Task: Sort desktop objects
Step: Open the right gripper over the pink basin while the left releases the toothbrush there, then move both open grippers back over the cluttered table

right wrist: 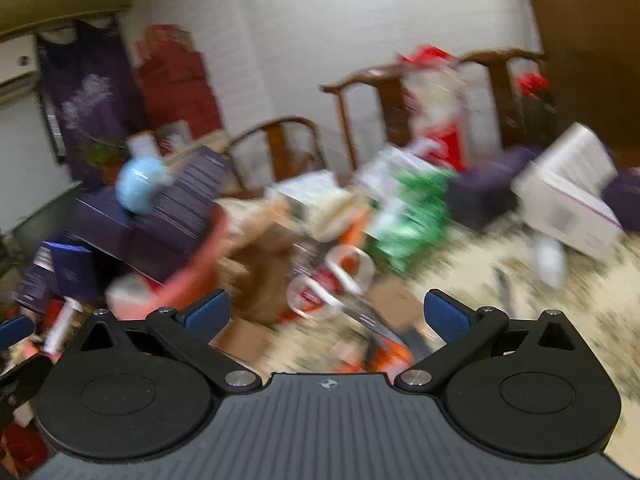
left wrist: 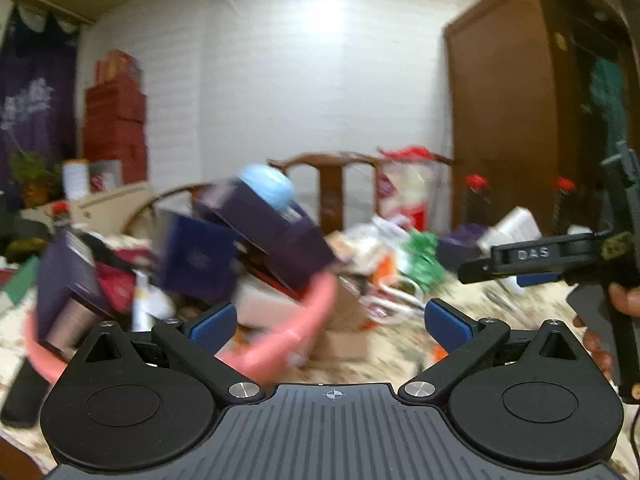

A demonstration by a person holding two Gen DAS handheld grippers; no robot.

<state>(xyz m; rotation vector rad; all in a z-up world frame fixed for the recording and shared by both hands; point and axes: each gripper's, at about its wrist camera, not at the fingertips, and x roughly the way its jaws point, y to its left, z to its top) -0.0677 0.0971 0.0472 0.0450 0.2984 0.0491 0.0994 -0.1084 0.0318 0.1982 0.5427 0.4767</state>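
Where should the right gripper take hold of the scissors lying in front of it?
The scissors lie flat, white loop handles away, blades toward the right gripper, whose jaws are open. Probably come from above and pinch across the neck where the handles meet the blades, the narrowest part. Blur hides the exact pivot.

We see matt black plastic on both grippers, ours at left (left wrist: 328,322) and right (right wrist: 326,318), with shiny metal pins. At twelve o'clock, glossy brown wooden chairs (left wrist: 332,184). At nine, dark cardboard boxes (left wrist: 276,232) and a smooth pink plastic basin (left wrist: 304,320).
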